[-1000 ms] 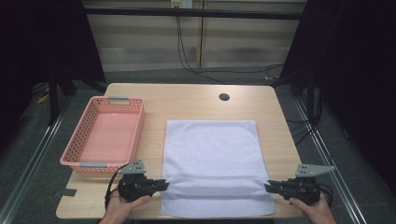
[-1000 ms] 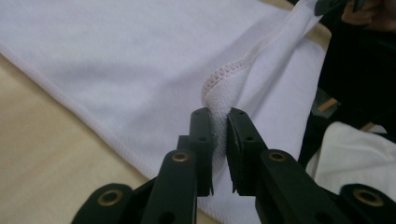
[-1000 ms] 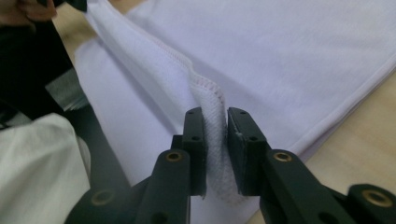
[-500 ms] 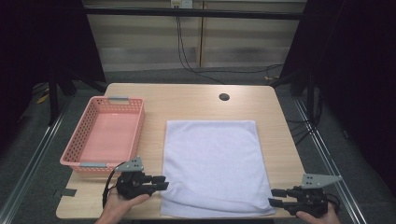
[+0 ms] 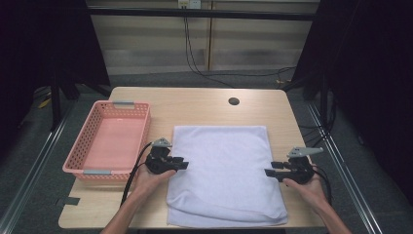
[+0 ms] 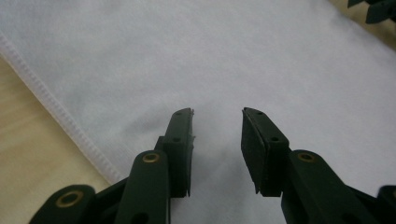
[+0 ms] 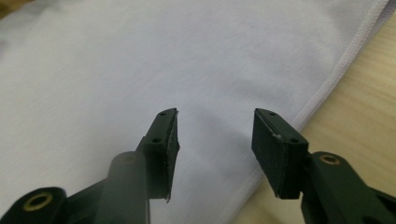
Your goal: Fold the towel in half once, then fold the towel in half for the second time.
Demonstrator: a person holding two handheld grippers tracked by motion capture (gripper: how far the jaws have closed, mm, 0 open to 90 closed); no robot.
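table [image 5: 204, 100] | towel [image 5: 224, 165] under both grippers' parted fingers [image 6: 180, 140]; ungripped

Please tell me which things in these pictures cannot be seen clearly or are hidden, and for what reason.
- Under the white towel: the high view shows its top layer; the cloth itself covers any fold below.
- Pink basket: its near inner wall is hidden by its own rim.
- Dark round spot on the table: too small to identify.
- Left gripper and right gripper: each gripper view cuts the body off at the bottom edge.
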